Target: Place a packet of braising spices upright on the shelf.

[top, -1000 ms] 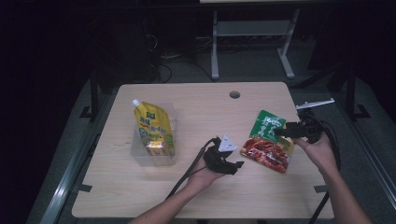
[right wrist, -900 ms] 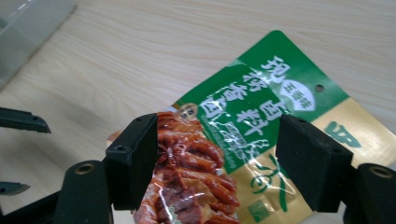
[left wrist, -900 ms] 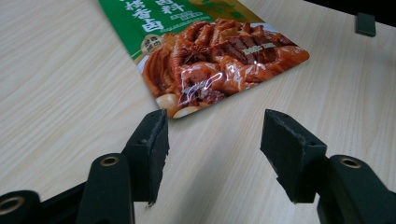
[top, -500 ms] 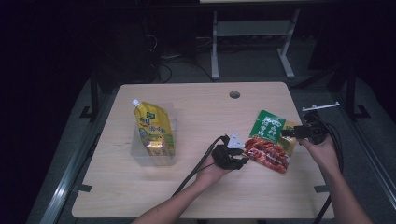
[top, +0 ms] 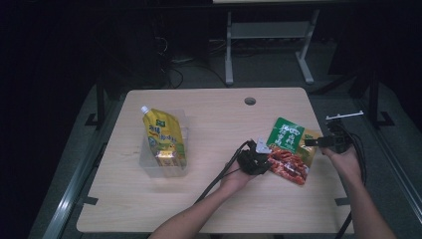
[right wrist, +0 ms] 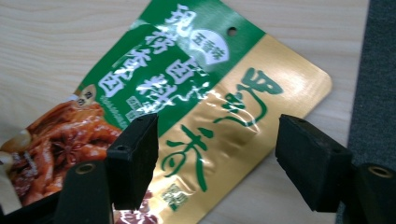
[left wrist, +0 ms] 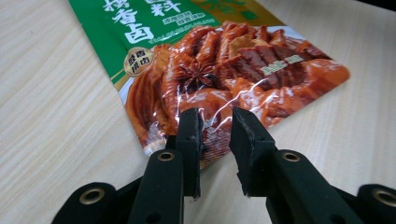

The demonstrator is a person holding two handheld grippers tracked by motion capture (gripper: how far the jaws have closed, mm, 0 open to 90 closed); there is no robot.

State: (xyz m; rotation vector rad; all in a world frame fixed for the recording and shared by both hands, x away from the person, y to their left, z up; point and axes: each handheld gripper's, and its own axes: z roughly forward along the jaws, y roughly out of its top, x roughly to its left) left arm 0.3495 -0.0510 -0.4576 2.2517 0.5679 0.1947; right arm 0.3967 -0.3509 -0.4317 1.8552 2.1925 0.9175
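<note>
Two grippers at a flat food packet, right half of table.

Yellow spouted pouch rests in clear bin, far left. Left gripper: jaws narrowly parted over the food packet lower edge. Right gripper: jaws wide apart over its gold side.

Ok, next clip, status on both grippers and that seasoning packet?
Left gripper jaws narrowly apart at packet's red end, not clamped. Right gripper wide open over its gold edge. Packet flat on table. Yellow pouch in clear bin, well clear.
</note>
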